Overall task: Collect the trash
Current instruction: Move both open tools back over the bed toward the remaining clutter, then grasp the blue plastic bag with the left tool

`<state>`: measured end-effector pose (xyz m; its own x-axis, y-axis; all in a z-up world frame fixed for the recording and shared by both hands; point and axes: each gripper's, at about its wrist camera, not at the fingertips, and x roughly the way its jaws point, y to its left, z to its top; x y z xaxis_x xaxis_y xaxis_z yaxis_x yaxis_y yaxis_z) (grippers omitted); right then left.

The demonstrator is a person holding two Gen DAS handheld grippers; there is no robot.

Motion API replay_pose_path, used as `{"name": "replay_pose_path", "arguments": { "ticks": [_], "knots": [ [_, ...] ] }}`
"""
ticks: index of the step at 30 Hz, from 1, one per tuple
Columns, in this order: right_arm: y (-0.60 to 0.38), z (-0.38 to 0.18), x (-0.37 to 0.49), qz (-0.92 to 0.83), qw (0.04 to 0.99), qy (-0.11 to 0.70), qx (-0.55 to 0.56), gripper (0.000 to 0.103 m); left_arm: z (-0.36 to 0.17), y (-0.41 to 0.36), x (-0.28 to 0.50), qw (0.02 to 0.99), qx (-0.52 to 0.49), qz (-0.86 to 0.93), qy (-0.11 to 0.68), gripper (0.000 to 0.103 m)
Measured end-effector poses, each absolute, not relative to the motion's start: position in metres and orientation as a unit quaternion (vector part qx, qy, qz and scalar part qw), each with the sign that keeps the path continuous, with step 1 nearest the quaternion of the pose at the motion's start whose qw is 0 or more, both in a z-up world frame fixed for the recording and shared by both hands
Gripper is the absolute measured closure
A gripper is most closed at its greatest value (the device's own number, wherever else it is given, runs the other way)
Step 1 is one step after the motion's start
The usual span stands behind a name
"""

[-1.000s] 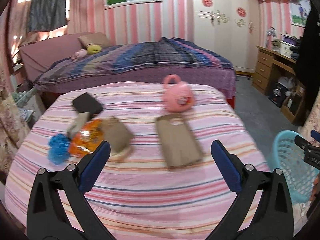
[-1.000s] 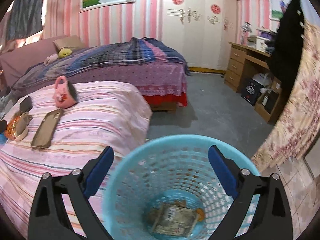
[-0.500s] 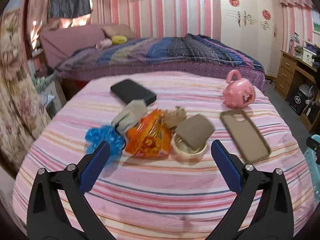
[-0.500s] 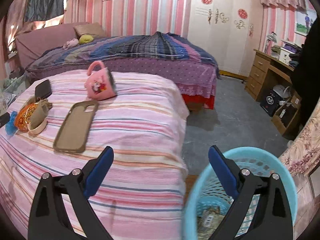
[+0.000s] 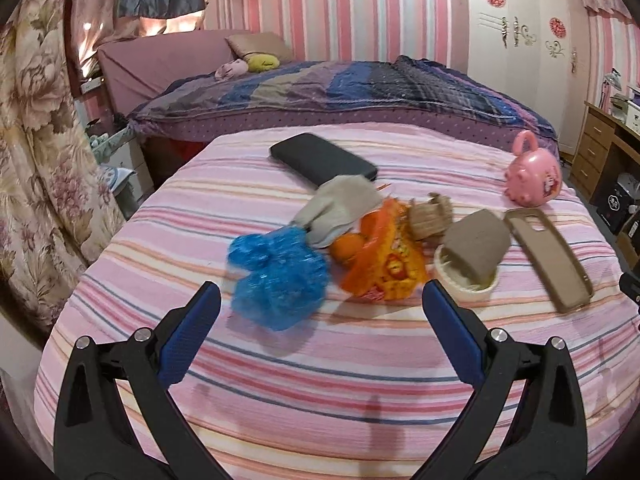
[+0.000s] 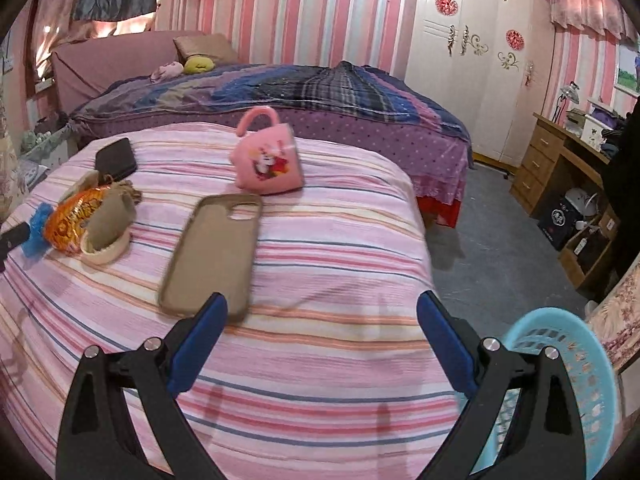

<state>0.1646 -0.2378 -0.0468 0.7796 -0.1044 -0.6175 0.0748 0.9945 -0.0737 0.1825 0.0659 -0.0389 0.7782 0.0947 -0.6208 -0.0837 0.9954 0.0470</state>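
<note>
The trash sits in a loose heap on the pink striped cover (image 5: 320, 360) of the near bed: a crumpled blue plastic bag (image 5: 278, 276), an orange snack wrapper (image 5: 384, 260) touching it on the right, a grey crumpled paper (image 5: 340, 208) lying over the back of both, a small brown wad (image 5: 430, 216) behind the wrapper, and a round cream cup with a brown lid (image 5: 472, 252) tilted up out of it. Just beside the cup lies an empty tan phone case (image 5: 548, 256), and behind the heap a black phone (image 5: 322, 158), with a pink mug (image 5: 534, 178) tipped on its side near the far right edge of the bed. The left gripper (image 5: 320, 304) hangs above the cover in front of the heap, its blue fingers spread wide with the blue bag and wrapper between them, touching nothing. The right gripper (image 6: 320, 312) is spread wide too and holds nothing, with the phone case just beyond its left finger. A light blue basket (image 6: 568, 384) stands on the floor off the bed's right corner, partly hidden behind that gripper's right arm
</note>
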Motion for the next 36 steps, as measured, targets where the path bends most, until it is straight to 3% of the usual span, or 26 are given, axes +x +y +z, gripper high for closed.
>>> {"name": "replay_pose_path", "arguments": {
  "ticks": [22, 23, 25, 27, 30, 32, 36],
  "knots": [
    [-0.203, -0.057, 0.190, -0.034, 0.938, 0.344, -0.011, 0.009, -0.070, 0.120, 0.223, 0.916, -0.050, 0.052, 0.394, 0.006],
    [-0.202, -0.057, 0.192, -0.032, 0.938, 0.345, -0.011, 0.009, -0.071, 0.120, 0.226, 0.915, -0.053, 0.049, 0.398, 0.008],
    [-0.199, -0.058, 0.195, -0.029, 0.938, 0.345, -0.013, 0.009, -0.072, 0.118, 0.230, 0.914, -0.052, 0.041, 0.400, 0.026],
    [-0.194, -0.058, 0.198, -0.024, 0.938, 0.345, -0.016, 0.009, -0.072, 0.117, 0.232, 0.914, -0.057, 0.030, 0.400, 0.049],
    [-0.185, -0.059, 0.199, -0.018, 0.939, 0.343, -0.024, 0.009, -0.067, 0.117, 0.227, 0.920, -0.057, 0.022, 0.386, 0.071],
    [-0.179, -0.059, 0.199, -0.014, 0.939, 0.341, -0.031, 0.009, -0.062, 0.118, 0.222, 0.925, -0.051, 0.022, 0.377, 0.080],
    [-0.169, -0.059, 0.197, -0.006, 0.941, 0.337, -0.041, 0.009, -0.052, 0.128, 0.211, 0.931, -0.053, 0.029, 0.359, 0.084]
  ]
}}
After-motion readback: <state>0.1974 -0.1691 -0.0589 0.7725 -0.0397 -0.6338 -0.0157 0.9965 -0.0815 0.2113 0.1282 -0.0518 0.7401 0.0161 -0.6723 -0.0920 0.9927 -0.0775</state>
